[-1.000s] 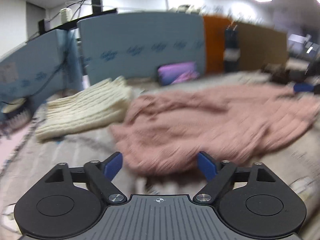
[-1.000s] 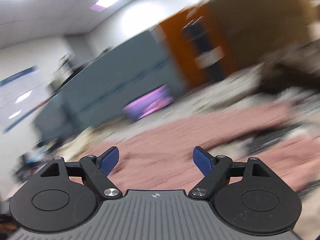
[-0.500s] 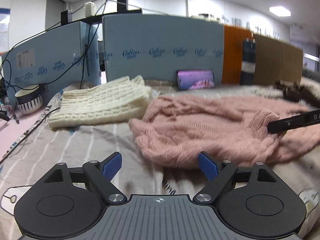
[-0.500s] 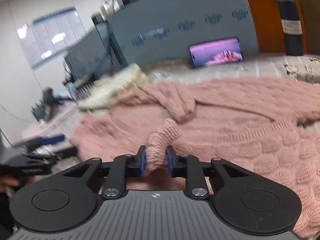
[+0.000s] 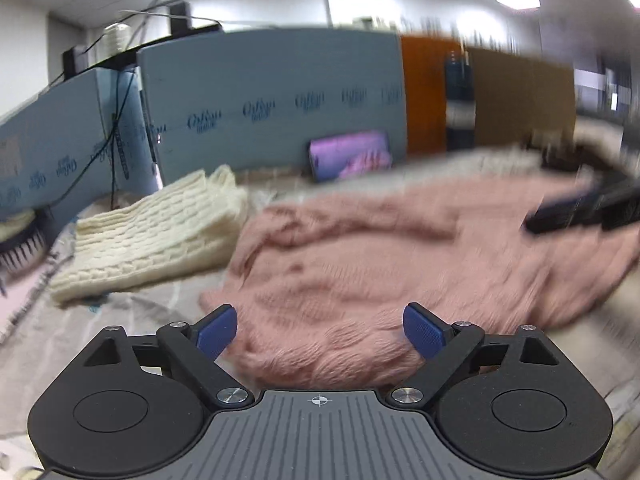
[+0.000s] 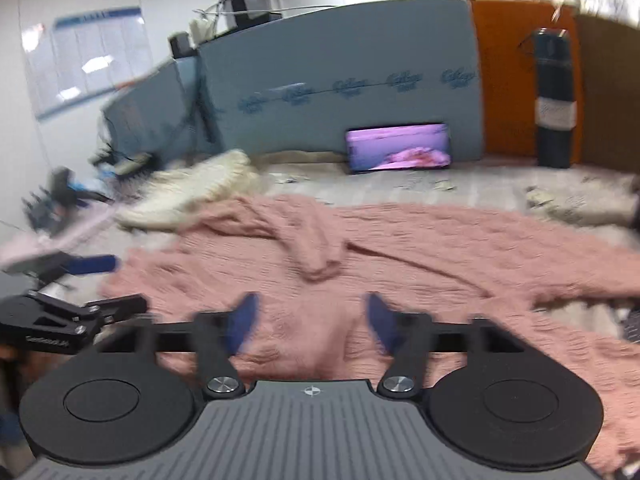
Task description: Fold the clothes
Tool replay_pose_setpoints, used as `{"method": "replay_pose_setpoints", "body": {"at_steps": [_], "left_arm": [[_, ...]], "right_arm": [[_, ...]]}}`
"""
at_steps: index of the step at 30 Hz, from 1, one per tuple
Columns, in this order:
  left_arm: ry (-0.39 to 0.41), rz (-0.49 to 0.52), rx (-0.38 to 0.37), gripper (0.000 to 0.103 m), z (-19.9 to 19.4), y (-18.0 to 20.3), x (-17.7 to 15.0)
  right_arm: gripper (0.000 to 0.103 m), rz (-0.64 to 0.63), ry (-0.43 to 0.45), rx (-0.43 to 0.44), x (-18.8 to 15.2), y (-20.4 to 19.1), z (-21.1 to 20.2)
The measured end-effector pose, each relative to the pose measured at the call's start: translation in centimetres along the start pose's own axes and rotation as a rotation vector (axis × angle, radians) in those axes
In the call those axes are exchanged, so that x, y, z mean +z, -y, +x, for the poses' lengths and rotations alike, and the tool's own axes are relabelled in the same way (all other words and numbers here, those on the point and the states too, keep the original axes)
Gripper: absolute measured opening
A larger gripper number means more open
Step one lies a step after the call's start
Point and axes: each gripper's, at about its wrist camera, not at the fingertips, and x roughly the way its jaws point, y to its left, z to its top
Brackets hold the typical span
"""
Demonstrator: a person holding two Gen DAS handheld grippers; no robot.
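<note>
The left tool (image 5: 320, 330) stands wide and its jaws are opening; the near hem of the pink sweater (image 5: 400, 264) lies just ahead of and below its blue pads (image 5: 424, 336), which do not press on the knit. The right tool (image 6: 310, 322) is spread to a middling width, its jaws also opening, their blue pads blurred; pink knit lies under and between them, but neither pad grips it.

The pink sweater is spread flat over the striped cloth of the counter (image 5: 132, 312), directly ahead of both tools. In the right wrist view, one sleeve (image 6: 308, 240) is folded in across the body, ahead of the right tool. To the left of the sweater and beyond the left tool sits a cream knit garment (image 5: 160, 240), folded, its edge just beside the pink one. Farther ahead, a phone (image 6: 398, 148) with a lit purple screen leans against a blue partition (image 6: 340, 80); a dark bottle (image 6: 554, 100) stands to its right. The left tool also shows at the left edge of the right wrist view, beside the sweater's edge.
</note>
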Motion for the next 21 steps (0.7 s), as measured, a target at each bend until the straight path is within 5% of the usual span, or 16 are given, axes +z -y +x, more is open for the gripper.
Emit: {"method": "replay_pose_setpoints", "body": {"at_steps": [3,7,13,16,21], "left_arm": [[-0.034,0.04,0.019,0.096,0.4,0.2,-0.3],[0.014,0.047,0.007,0.096,-0.4,0.2,-0.2],[0.154,0.156,-0.181,0.096,-3.8,0.8,-0.2],[0.096,0.314,-0.255,0.097,-4.3,2.4,-0.7],[0.028,0.518,-0.191,0.097,-3.0,5.1,-1.6]], "right_arm": [[0.072,-0.073,-0.013,-0.092,-0.6,0.1,0.6],[0.074,-0.132,-0.089,-0.161,-1.4,0.5,2.3],[0.082,-0.153,-0.009,-0.119,-1.6,1.5,0.5],[0.094,-0.191,0.074,-0.083,-2.0,2.9,-2.6],[0.103,-0.342,0.057,-0.054,-4.1,3.9,-6.9]]}}
